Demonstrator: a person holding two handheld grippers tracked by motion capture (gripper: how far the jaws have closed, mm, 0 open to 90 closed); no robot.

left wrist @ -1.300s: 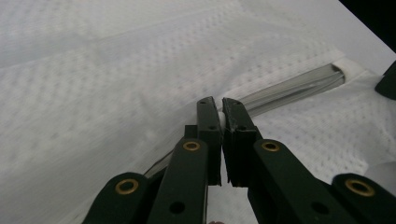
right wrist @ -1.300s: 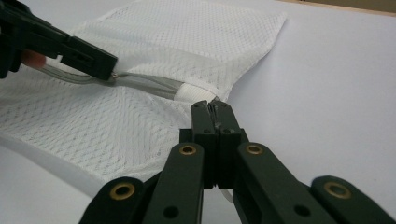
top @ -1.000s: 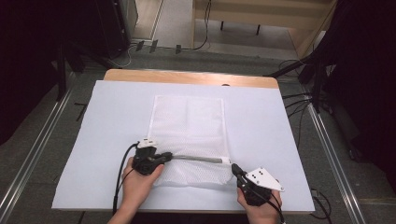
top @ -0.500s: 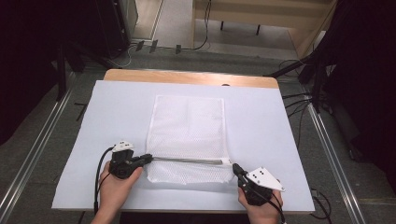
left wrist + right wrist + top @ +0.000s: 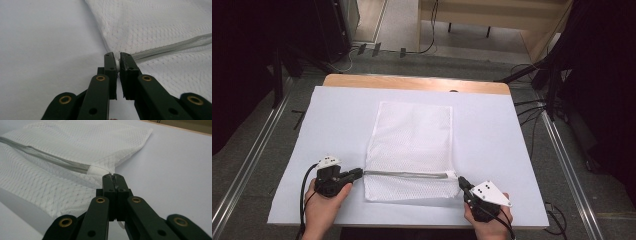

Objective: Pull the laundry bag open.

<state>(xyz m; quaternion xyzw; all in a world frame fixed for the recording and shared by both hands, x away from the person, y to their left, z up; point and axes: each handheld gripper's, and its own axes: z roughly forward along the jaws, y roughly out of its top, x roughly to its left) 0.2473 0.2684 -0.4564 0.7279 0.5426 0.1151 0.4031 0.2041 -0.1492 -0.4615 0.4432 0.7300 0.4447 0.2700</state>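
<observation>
A white mesh bag point(image 5: 412, 140) lies flat on the white table cover point(image 5: 497, 135), with a grey zipper point(image 5: 404, 174) running across its near end. My left gripper point(image 5: 358, 173) sits at the zipper's left end. In the left gripper view my left gripper point(image 5: 117, 62) is shut on a small white zipper pull point(image 5: 117, 65), and the zipper point(image 5: 170, 47) runs away to the right across the mesh bag point(image 5: 162, 25). My right gripper point(image 5: 460, 181) is at the zipper's right end. In the right gripper view my right gripper point(image 5: 113, 177) pinches the mesh bag's point(image 5: 75, 140) edge beside the zipper point(image 5: 50, 160).
The cover's near edge runs just behind both hands. A strip of wooden tabletop point(image 5: 412, 82) shows at the far side. Metal rails point(image 5: 247, 165) flank the table on the floor, and cables point(image 5: 537, 107) trail at the right.
My left gripper has moved left along the zipper line to the bag's left edge, taking the pull with it. The right gripper has stayed at the bag's right edge.
</observation>
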